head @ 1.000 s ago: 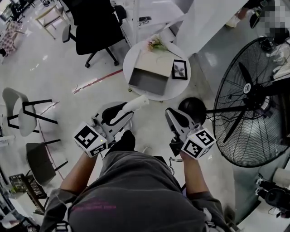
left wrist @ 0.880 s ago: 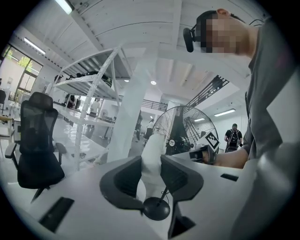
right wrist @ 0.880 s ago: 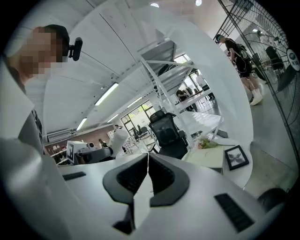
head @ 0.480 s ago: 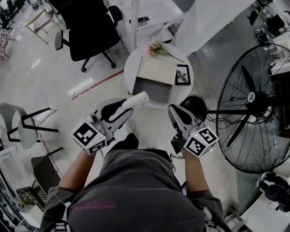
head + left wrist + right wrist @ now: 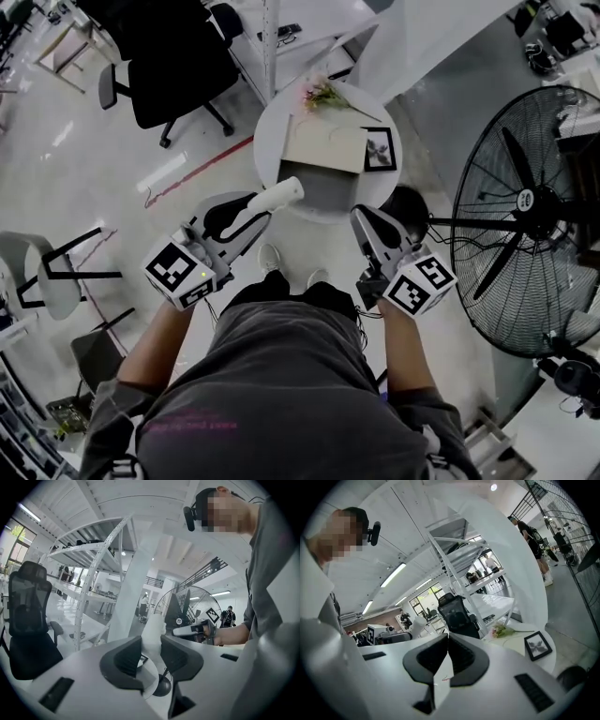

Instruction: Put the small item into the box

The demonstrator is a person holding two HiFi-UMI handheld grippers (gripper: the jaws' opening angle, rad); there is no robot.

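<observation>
A small white cylinder-shaped item (image 5: 281,197) (image 5: 152,634) sticks out of my left gripper (image 5: 255,211) (image 5: 151,652), whose jaws are shut on its lower end. Its far tip reaches over the near edge of the open box (image 5: 319,187), which has a grey inside and a beige lid (image 5: 325,148) folded back. The box stands on a round white table (image 5: 272,131). My right gripper (image 5: 362,218) (image 5: 447,641) hangs to the right of the box, short of the table edge. It is shut, jaws touching, with nothing between them.
A black picture frame (image 5: 380,150) (image 5: 536,645) and a sprig of flowers (image 5: 323,94) (image 5: 501,631) share the table. A large floor fan (image 5: 525,216) stands at the right, a black round object (image 5: 405,208) by the table. A black office chair (image 5: 164,56) is at the back left.
The person has stepped towards the table. Both grippers have come closer to it, and the white item's tip now reaches the box's near edge. Both grips are unchanged.
</observation>
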